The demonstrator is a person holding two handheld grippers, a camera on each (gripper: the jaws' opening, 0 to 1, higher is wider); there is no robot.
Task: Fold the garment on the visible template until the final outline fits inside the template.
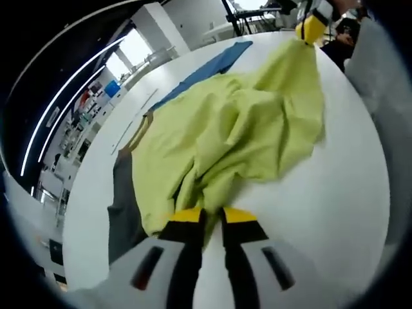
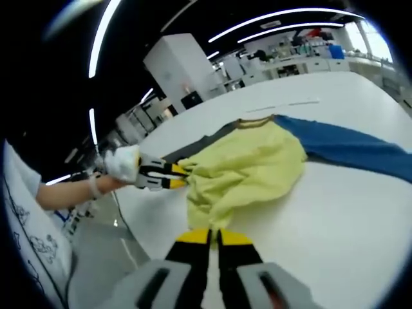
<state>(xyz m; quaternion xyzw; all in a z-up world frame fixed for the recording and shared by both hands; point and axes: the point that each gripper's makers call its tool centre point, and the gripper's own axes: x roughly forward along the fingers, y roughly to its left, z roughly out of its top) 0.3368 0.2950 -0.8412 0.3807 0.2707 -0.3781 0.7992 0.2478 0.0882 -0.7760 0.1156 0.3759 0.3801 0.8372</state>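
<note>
A yellow-green garment (image 1: 238, 135) lies bunched on the white table (image 1: 335, 193), its collar (image 1: 145, 123) toward the left. My left gripper (image 1: 213, 216) is shut on the near edge of the fabric. At the far end my right gripper (image 1: 311, 29) pinches another edge and lifts it. In the right gripper view the garment (image 2: 251, 167) stretches from my right gripper (image 2: 214, 237), shut on its near edge, to my left gripper (image 2: 168, 175), held by a gloved hand (image 2: 121, 162). A faint template line (image 2: 283, 104) marks the table beyond the collar.
A blue cloth (image 1: 212, 67) (image 2: 347, 149) lies flat beyond the garment. Under its collar side lies a dark grey cloth (image 1: 125, 206) (image 2: 199, 145). The table edge (image 2: 129, 219) drops to the floor near the person's sleeve (image 2: 26, 212). Benches and cabinets (image 2: 187, 71) stand behind.
</note>
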